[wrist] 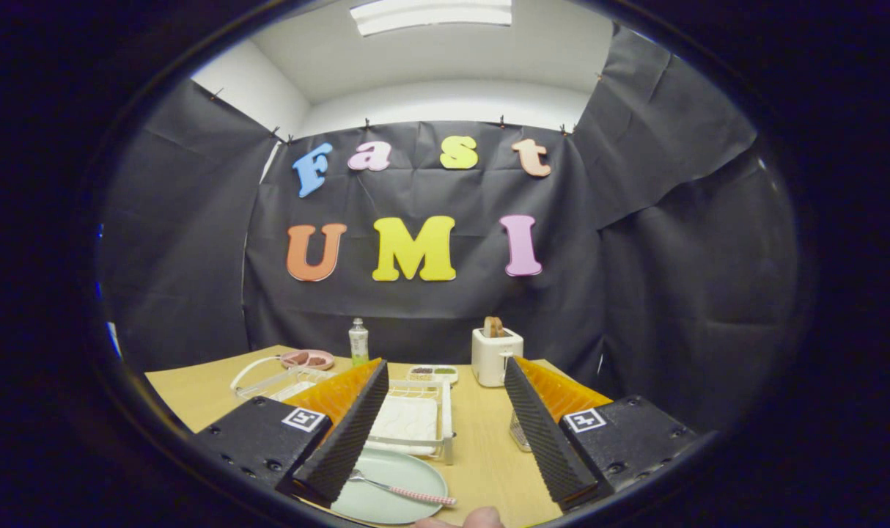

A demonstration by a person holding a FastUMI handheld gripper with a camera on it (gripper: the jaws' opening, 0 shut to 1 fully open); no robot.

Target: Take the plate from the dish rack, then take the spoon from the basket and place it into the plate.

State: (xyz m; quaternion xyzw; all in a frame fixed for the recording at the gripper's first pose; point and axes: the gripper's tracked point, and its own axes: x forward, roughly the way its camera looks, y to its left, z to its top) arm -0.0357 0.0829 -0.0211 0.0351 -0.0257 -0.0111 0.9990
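Note:
A pale green plate lies on the wooden table close below my gripper, by the left finger. A spoon with a pink patterned handle rests in the plate, its bowl near the left fingertip. The white dish rack stands just beyond the plate, between the fingers. A wire basket peeks out beside the right finger. The fingers stand wide apart with nothing between them.
A white toaster with bread in it stands at the back, with a small bottle and a food tray to its left. A pink dish sits far left. A person's fingertips show at the near table edge.

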